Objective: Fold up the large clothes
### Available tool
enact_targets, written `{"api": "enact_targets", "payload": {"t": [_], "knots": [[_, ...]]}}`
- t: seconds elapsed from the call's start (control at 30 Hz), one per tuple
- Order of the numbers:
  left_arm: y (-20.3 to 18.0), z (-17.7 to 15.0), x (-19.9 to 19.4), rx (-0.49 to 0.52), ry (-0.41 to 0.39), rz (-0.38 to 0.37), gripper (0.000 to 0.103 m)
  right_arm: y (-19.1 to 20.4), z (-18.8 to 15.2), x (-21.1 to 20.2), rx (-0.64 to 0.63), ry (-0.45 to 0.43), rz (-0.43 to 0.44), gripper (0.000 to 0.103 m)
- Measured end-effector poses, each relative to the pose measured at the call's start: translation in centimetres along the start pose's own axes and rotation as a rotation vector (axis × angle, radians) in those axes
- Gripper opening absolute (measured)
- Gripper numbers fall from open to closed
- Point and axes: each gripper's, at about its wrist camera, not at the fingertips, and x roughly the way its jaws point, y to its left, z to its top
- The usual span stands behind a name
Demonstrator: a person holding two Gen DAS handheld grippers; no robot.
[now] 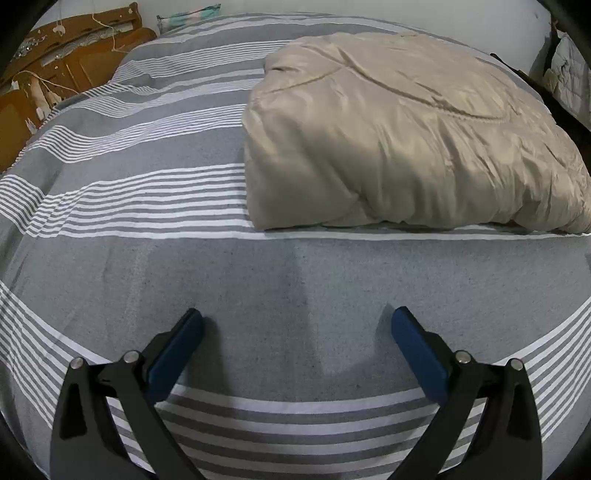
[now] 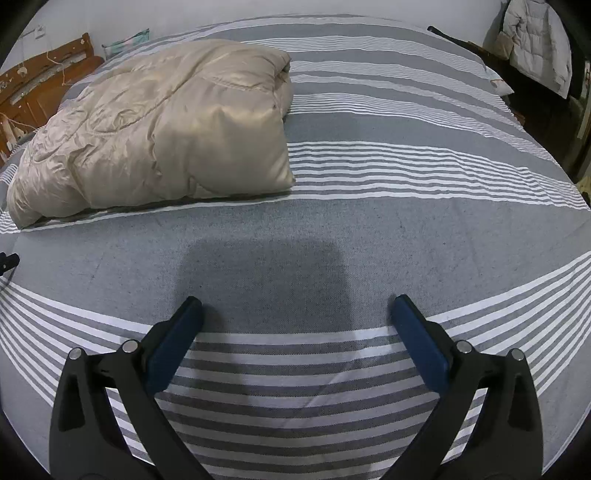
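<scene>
A beige padded garment lies folded into a thick bundle on the grey and white striped bed. In the left wrist view it is ahead and to the right; in the right wrist view the garment is ahead and to the left. My left gripper is open and empty, low over the bedcover, short of the garment's near edge. My right gripper is open and empty, also low over the bedcover, to the right of the garment.
A wooden headboard stands at the far left of the bed. A folded teal cloth lies at the far end. A white puffer jacket hangs at the far right. A dark object pokes in at the left edge.
</scene>
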Motion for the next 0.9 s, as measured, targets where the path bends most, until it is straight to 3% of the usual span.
{"api": "enact_targets", "payload": {"t": [0.9], "knots": [[-0.25,0.13,0.16,-0.002,-0.001,0.001,0.102,0.24,-0.20,-0.13,0.001,-0.001,0.001,0.100]]}}
